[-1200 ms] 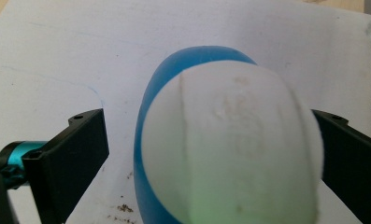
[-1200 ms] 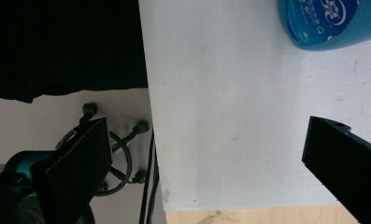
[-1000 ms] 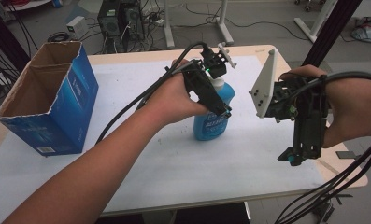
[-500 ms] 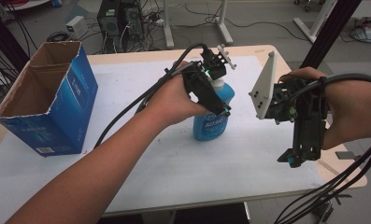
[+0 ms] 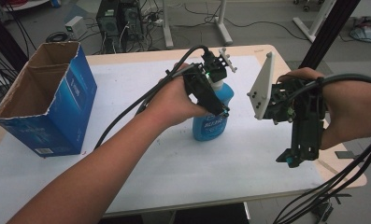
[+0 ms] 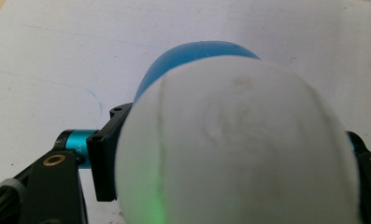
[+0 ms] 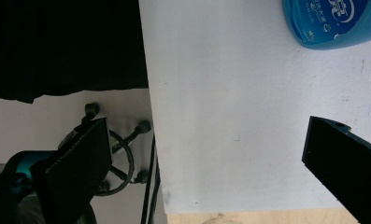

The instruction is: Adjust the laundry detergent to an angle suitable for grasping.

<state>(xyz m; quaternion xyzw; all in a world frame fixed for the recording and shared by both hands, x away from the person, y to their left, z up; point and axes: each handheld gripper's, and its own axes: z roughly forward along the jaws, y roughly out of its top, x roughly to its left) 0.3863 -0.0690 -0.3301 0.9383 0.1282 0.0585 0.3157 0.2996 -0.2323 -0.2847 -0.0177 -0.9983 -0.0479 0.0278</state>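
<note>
High view: left tongs point(image 5: 210, 95), just closing, clamp the blue bottle's point(image 5: 211, 122) white top; right tongs point(image 5: 297, 154) gape empty.

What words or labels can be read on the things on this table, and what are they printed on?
Blue bottle: white lettering on its label, too blurred to read in the high view.
Blue bottle's base: large white characters and a line of small print, cut off and too small to read.
Blue cardboard box: a faint white mark and a small white label at its lower edge, both unreadable.
</note>
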